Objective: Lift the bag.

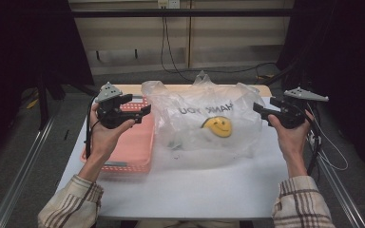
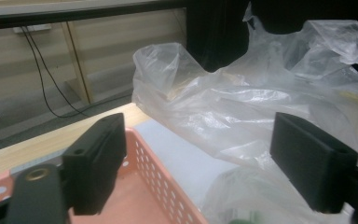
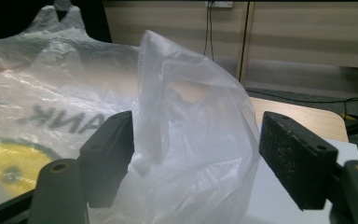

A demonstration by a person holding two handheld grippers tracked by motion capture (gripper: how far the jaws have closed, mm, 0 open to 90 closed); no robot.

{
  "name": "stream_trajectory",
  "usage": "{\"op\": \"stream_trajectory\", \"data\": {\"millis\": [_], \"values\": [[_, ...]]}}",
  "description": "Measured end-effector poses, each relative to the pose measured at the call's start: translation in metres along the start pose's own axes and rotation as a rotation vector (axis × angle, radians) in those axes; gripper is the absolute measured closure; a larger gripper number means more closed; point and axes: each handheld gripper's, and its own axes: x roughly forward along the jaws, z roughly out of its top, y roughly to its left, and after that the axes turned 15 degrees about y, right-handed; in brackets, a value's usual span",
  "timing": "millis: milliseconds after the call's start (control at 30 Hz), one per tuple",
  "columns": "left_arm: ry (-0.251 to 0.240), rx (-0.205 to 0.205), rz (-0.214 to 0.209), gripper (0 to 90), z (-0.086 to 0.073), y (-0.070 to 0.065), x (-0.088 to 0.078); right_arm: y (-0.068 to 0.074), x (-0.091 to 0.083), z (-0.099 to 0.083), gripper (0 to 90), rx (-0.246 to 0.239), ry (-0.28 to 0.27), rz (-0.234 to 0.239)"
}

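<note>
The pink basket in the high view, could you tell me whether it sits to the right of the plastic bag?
No, the pink basket lies left of the plastic bag, under the left gripper.

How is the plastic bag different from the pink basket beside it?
The plastic bag is clear, soft and crumpled, with printed letters and a yellow smiley face; the pink basket is stiff, opaque and has holes in its walls. The bag stands puffed up at the table's middle; the basket sits low, to its left. Both rest on the white table.
</note>
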Motion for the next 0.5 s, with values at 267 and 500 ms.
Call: {"op": "stream_trajectory", "data": {"millis": [267, 500], "values": [[0.038, 0.021, -0.014, 7.6, -0.017, -0.011, -0.011, 0.010, -0.006, -0.024, 16.2, -0.015, 0.032, 0.004], [0.062, 0.034, -0.016, 6.8, -0.039, -0.023, -0.017, 0.023, -0.009, -0.046, 14.8, 0.017, 0.042, 0.045]]}}
